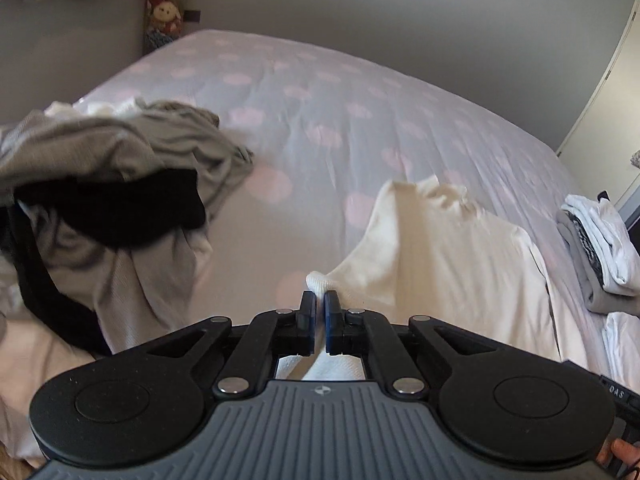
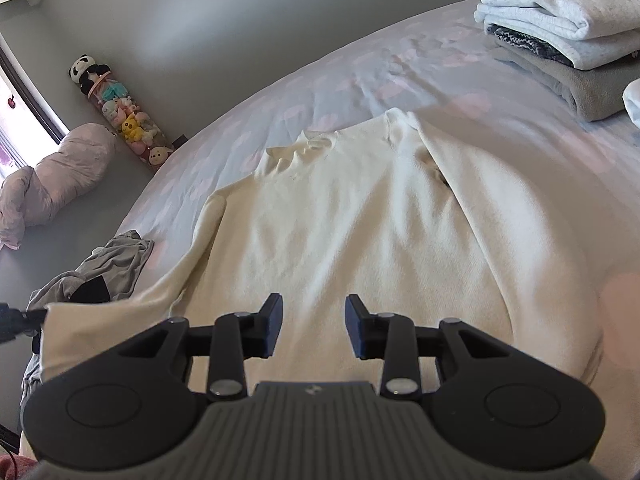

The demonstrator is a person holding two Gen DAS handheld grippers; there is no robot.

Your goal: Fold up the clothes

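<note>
With a folded stack (image 2: pixel 560 40) made and a crumpled heap (image 1: pixel 112 184) left, the left gripper (image 1: pixel 319 300) pinches the cream sweater (image 2: pixel 340 220), seemingly its sleeve, while the right gripper (image 2: pixel 314 312) hangs wide.

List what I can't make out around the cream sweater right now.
- Cream sweater hem: right wrist view, hidden behind the open right gripper.
- Its right sleeve: cut off, both views.
- Unfolded pile: left wrist view, blurred, pieces uncountable.
- Fabric in the shut left gripper: the pinched part is hidden.
</note>
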